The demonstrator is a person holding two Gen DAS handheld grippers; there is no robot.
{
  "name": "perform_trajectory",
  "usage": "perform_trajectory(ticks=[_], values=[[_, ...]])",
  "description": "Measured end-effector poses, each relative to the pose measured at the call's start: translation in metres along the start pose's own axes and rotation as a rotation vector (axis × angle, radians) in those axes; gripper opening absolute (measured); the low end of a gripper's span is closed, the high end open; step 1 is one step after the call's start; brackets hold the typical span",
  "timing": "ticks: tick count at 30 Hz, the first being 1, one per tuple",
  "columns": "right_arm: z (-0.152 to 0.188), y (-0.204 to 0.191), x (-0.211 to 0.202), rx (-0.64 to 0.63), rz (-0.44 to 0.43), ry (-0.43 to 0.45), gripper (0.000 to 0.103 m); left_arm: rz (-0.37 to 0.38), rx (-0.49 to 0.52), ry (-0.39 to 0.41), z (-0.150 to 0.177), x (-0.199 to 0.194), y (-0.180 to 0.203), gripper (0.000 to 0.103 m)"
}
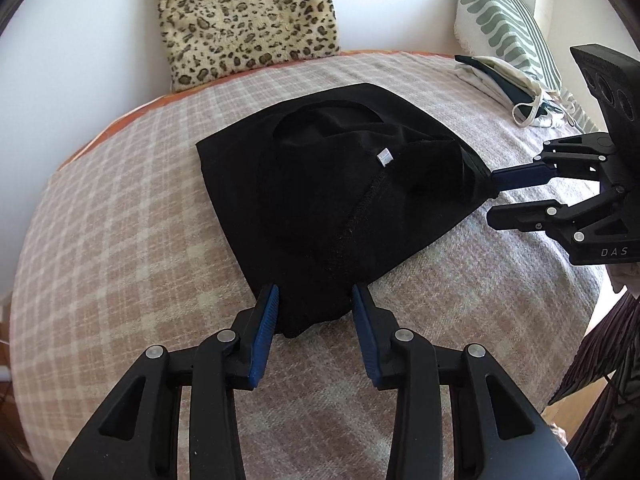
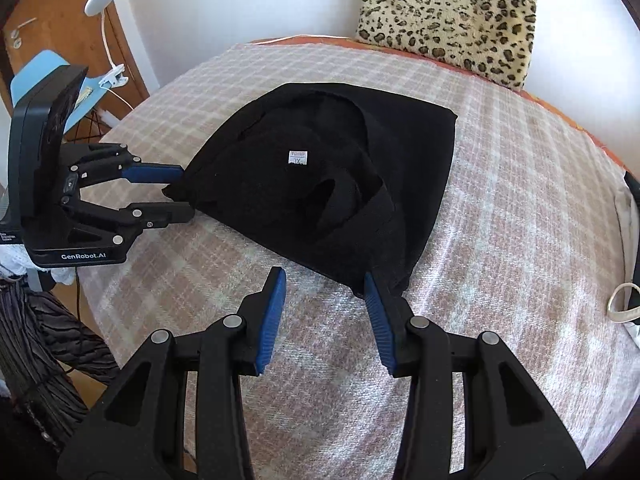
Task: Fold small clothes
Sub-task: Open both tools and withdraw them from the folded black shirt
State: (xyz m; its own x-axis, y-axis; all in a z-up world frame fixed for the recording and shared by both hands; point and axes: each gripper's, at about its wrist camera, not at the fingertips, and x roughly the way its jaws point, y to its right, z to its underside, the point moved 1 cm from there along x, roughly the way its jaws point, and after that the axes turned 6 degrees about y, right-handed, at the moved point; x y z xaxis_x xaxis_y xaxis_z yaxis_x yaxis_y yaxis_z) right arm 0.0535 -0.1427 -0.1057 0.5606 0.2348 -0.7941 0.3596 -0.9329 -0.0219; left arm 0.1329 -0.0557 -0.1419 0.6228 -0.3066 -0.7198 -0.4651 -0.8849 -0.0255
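A small black garment (image 1: 320, 184) with a white label (image 1: 385, 157) lies partly folded on the checked blanket; it also shows in the right wrist view (image 2: 344, 184). My left gripper (image 1: 315, 300) is open, its blue pads on either side of the garment's near corner. My right gripper (image 2: 325, 286) is open, with its right pad at the garment's near corner and its left pad over bare blanket. In the left wrist view the right gripper (image 1: 486, 192) sits at the garment's right corner. In the right wrist view the left gripper (image 2: 182, 190) sits at its left corner.
The bed is covered by a pink and cream checked blanket (image 1: 120, 220). A leopard-print cushion (image 1: 244, 20) leans on the back wall. A green-striped pillow (image 1: 504, 28) and a pile of folded cloth (image 1: 508, 84) lie at the back right. A blue chair (image 2: 36, 76) and a white lamp (image 2: 100, 0) stand beyond the bed's left edge.
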Motion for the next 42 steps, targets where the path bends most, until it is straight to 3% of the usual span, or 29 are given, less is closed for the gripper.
perform_trajectory(ticks=[1, 3, 8, 15, 17, 19, 23, 26, 32, 35, 38, 42], values=[[0.000, 0.000, 0.001, -0.014, 0.012, -0.002, 0.040, 0.005, -0.002, 0.002, 0.000, 0.000, -0.002, 0.017], [0.001, 0.001, 0.001, -0.027, 0.016, -0.007, 0.015, 0.008, -0.004, 0.014, 0.001, -0.003, -0.005, 0.012], [-0.002, 0.003, -0.012, -0.056, 0.042, 0.037, 0.005, 0.003, -0.008, 0.049, 0.000, -0.013, -0.013, 0.008], [-0.008, 0.011, -0.043, -0.128, 0.101, 0.121, 0.005, -0.002, -0.008, 0.059, 0.005, -0.019, -0.022, 0.008], [-0.005, 0.013, -0.041, -0.158, 0.102, 0.083, 0.005, 0.006, -0.003, 0.037, 0.008, -0.016, -0.021, 0.009], [0.000, 0.020, -0.037, -0.156, 0.130, 0.051, 0.005, 0.002, -0.001, 0.013, 0.010, -0.015, -0.020, 0.018], [0.001, 0.037, -0.042, -0.053, 0.025, 0.055, 0.006, 0.051, -0.044, 0.047, 0.006, -0.030, -0.023, 0.019], [-0.005, 0.047, -0.049, 0.056, -0.034, 0.110, 0.012, 0.065, -0.089, 0.115, -0.004, -0.047, -0.031, 0.031], [-0.017, 0.046, -0.024, 0.128, -0.084, 0.102, 0.012, 0.058, -0.140, 0.158, -0.026, -0.045, -0.045, 0.031], [-0.012, 0.032, -0.003, 0.063, -0.120, 0.016, 0.012, 0.070, -0.109, 0.118, -0.027, -0.028, -0.037, 0.031], [0.004, 0.018, 0.008, -0.036, -0.090, -0.070, 0.012, 0.062, -0.063, 0.051, -0.018, -0.011, -0.028, 0.031], [0.011, 0.026, -0.005, -0.033, -0.105, -0.054, 0.012, 0.039, -0.007, -0.022, -0.001, -0.001, -0.021, 0.031]])
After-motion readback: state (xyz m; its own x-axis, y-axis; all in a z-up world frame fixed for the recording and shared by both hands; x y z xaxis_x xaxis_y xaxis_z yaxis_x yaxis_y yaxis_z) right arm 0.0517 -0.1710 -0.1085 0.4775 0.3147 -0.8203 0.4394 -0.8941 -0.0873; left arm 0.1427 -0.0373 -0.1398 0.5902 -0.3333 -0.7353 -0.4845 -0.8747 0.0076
